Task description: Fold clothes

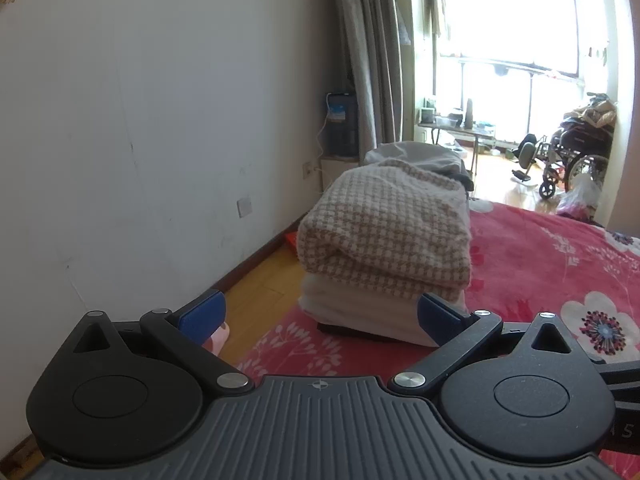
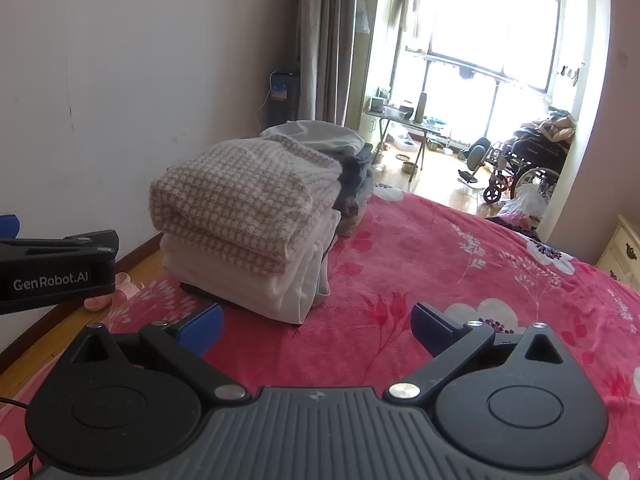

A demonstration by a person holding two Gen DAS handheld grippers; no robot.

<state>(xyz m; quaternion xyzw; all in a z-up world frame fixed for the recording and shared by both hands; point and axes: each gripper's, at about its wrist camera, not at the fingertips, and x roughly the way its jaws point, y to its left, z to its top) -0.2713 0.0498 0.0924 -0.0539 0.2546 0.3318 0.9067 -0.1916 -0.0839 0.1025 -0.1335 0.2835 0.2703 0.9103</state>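
A folded beige-and-white checked garment tops a stack of folded white clothes near the left edge of the red floral bedspread. A second pile with a grey garment on top lies just behind it. My left gripper is open, close in front of the stack, with nothing between its blue pads. My right gripper hangs open over the bedspread, right of the stack. The left gripper's black body shows at the right wrist view's left edge.
A white wall runs along the left, with a strip of wooden floor and pink slippers beside the bed. Beyond the bed stand a folding table, a wheelchair and bright windows. A cream cabinet sits at right.
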